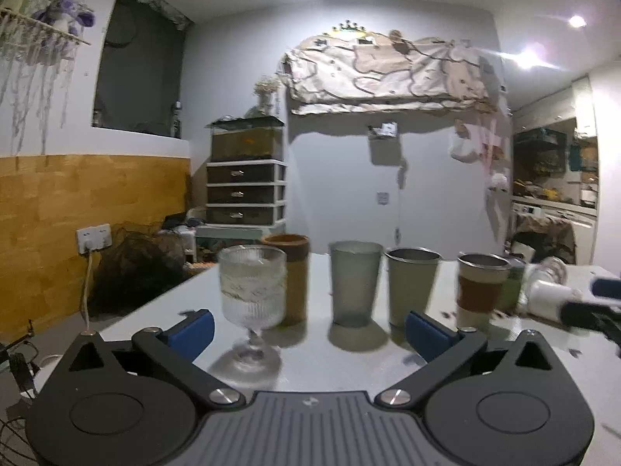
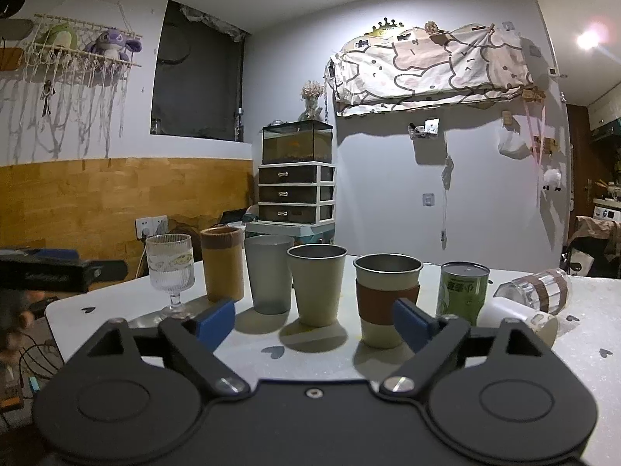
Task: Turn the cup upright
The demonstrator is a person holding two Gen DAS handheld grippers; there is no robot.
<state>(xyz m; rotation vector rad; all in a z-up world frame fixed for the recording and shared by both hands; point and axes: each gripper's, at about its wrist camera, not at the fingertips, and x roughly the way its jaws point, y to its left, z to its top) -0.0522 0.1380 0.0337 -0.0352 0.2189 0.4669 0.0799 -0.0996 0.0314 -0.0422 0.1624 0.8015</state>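
White tabletop [image 2: 310,357] fills the lower half of both views, speckled with small dark heart marks. Across mid-frame stands a row of upright vessels: ribbed goblet [image 2: 170,272], tan cylinder cup [image 2: 222,264], grey tumbler [image 2: 268,275], olive metal cup [image 2: 316,285], sleeved cup [image 2: 387,301], green can [image 2: 462,291]. Two vessels lie on their sides at right of the right wrist view: a white cup [image 2: 520,320], just beside the can, and a clear banded cup [image 2: 537,289] behind it. Judgement: most cups are already upright; these two remain, so the job is near its end. Neither is touched. Left hand-held gripper [image 1: 308,330] has jaws spread wide, nothing between them, facing the row's left end. Right hand-held gripper [image 2: 314,324] is likewise agape and empty, low before the sleeved cup. Room: wood-panelled wall at left, drawer unit [image 2: 297,194] with a fish tank centre, patterned cloth upper right.
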